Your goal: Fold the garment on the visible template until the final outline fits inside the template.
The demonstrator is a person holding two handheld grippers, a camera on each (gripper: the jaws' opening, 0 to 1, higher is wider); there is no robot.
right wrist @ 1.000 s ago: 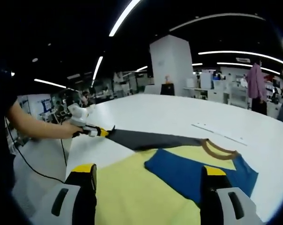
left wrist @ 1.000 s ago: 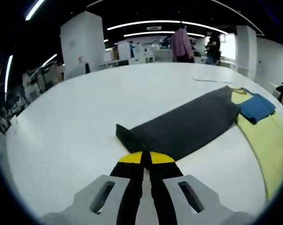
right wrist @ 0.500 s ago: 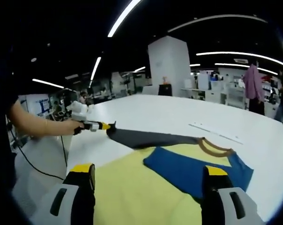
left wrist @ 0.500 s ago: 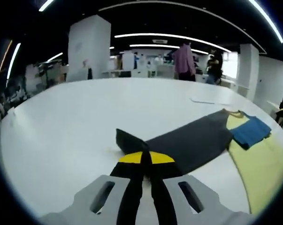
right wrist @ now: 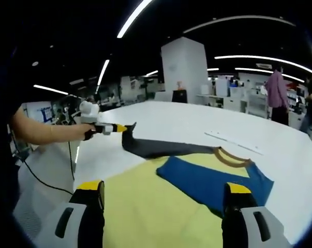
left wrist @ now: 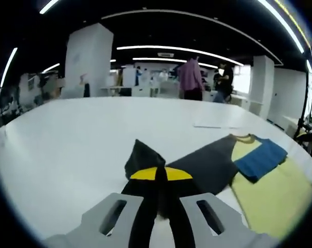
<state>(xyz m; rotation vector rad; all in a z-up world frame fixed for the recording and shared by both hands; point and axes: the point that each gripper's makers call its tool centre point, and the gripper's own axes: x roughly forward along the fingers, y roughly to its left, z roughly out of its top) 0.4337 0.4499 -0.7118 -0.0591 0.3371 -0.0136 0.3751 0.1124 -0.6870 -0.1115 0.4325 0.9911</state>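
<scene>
A shirt lies on the white table [left wrist: 62, 139]: yellow body [right wrist: 145, 206], a blue sleeve [right wrist: 212, 181] folded across it, and a brown-edged collar [right wrist: 231, 156]. Its dark grey sleeve [left wrist: 202, 165] stretches out sideways. My left gripper [left wrist: 161, 173] is shut on that sleeve's end, which stands up in a crumpled peak above the jaws. In the right gripper view a hand holds the left gripper [right wrist: 117, 127] with the grey sleeve [right wrist: 161, 149] raised off the table. My right gripper [right wrist: 163, 192] hovers open over the yellow body, with nothing between its jaws.
A thin flat white sheet [left wrist: 213, 125] lies on the table [right wrist: 187, 119] beyond the collar. A cable [right wrist: 47, 183] hangs from the left gripper past the table edge. People [left wrist: 189, 77] stand far behind, near white pillars [right wrist: 184, 67] and desks.
The left gripper has lifted the grey sleeve's end and carried it toward the shirt body, so the sleeve looks shorter and bunched. The right gripper has stayed open over the yellow body.
</scene>
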